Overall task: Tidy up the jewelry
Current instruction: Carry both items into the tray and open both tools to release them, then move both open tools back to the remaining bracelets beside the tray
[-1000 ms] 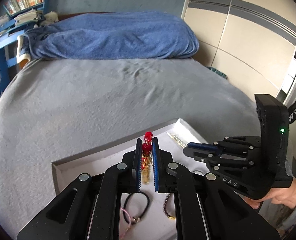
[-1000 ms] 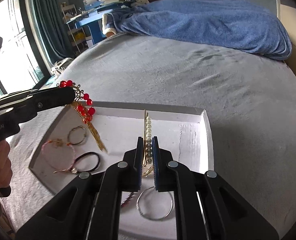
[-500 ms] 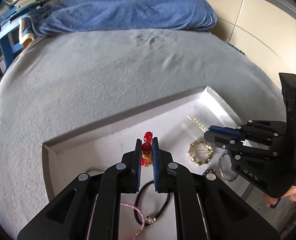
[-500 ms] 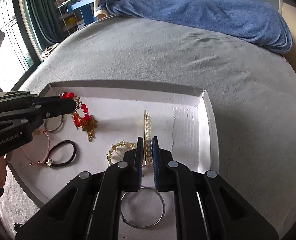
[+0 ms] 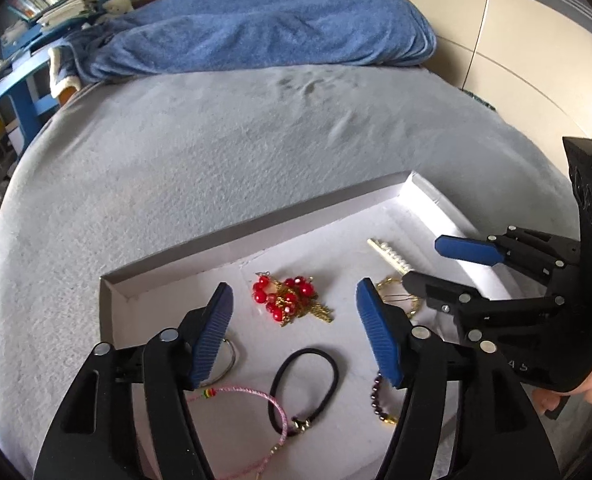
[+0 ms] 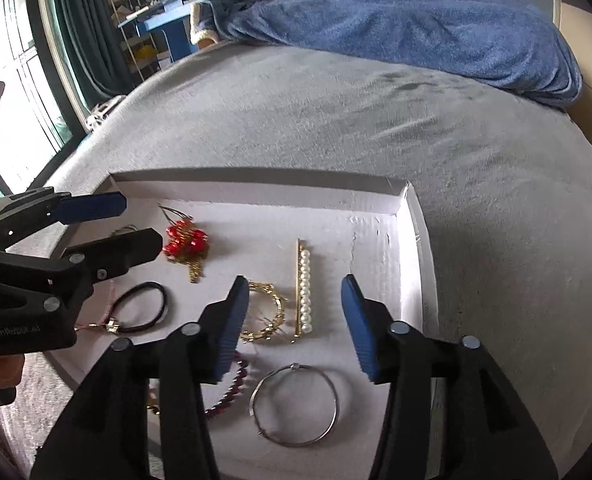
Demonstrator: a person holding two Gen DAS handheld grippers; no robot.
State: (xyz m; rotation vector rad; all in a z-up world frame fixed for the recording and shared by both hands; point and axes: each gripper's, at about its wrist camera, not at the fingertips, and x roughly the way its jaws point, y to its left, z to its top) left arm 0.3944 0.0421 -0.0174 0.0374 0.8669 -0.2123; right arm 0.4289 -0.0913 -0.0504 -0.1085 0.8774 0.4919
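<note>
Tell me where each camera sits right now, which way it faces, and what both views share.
Left wrist: sits on the left gripper, looks down over the white tray at the red bead piece; its jaws opening, nothing between; right gripper at right.
Right wrist: sits on the right gripper, faces the pearl bar clip; jaws opening, empty; left gripper at left.
Shared: tray, red beads, black hair tie, bed.

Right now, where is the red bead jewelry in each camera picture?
Left wrist view: the red bead piece lies in the white tray, centre, between the opening left gripper's fingers.
Right wrist view: left of centre, beside the left gripper's tip.
Shared landmark: the black hair tie.
</note>
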